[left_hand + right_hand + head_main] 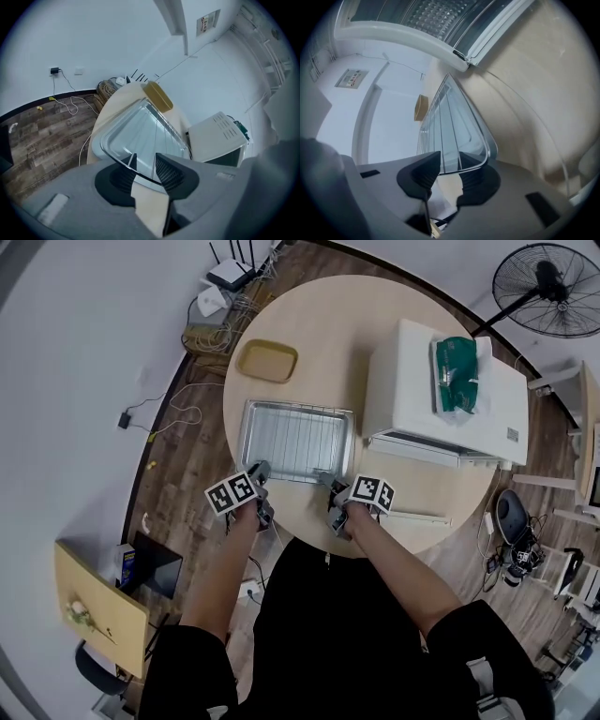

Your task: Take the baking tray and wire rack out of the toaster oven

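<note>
The metal baking tray (pixel 246 427) lies flat on the round table (pixel 319 324), left of the toaster oven (pixel 441 399). The wire rack (pixel 298 442) rests inside it. My left gripper (pixel 260 468) is at the tray's near left corner and my right gripper (pixel 326 479) at its near right corner. In the left gripper view the tray's rim (pixel 123 160) crosses the gap of the left gripper (pixel 144 165), whose jaws stand apart without pressing on it. The right gripper (pixel 450 171) likewise straddles the tray's rim (pixel 483 158) with a visible gap.
The oven's door (pixel 417 448) hangs open toward the table edge; it fills the top of the right gripper view (pixel 431 23). A green bag (pixel 459 376) lies on the oven. A yellow dish (pixel 267 360) sits beyond the tray. A fan (pixel 548 287) stands on the floor.
</note>
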Action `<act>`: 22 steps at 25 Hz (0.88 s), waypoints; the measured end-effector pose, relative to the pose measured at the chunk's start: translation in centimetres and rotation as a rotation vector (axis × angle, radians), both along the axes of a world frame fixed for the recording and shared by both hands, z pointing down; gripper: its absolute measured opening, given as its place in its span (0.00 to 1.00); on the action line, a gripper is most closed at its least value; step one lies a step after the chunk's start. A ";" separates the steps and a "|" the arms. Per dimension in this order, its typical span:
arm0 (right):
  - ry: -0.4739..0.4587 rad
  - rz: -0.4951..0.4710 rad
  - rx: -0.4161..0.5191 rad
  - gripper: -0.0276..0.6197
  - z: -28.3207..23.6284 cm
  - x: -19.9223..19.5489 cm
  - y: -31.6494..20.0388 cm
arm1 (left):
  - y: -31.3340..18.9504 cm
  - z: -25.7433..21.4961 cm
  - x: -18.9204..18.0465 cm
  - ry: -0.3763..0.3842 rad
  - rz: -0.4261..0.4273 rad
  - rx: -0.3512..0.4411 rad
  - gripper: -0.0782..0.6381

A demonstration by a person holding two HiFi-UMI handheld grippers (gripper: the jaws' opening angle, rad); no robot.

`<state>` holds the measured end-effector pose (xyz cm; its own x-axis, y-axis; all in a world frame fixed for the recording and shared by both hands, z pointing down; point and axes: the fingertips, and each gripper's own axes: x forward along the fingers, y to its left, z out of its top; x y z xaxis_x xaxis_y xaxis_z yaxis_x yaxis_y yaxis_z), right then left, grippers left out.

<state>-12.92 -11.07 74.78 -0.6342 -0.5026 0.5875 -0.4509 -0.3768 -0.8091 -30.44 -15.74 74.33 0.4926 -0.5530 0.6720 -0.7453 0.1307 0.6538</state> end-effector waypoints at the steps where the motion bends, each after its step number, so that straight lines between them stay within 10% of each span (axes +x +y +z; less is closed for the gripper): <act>1: 0.014 -0.021 -0.010 0.21 0.1 -0.1 0.2 | 0.0 0.1 0.0 -0.012 0.010 -0.006 0.28; 22: 0.107 -0.189 -0.077 0.47 -0.4 -0.6 1.2 | -0.1 -0.1 -1.4 -0.177 0.078 -0.027 0.40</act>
<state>-13.56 -9.84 74.39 -0.6451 -0.3322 0.6881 -0.6007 -0.3362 -0.7254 -31.85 -15.88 74.20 0.4060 -0.4988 0.7657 -0.8567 0.0838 0.5089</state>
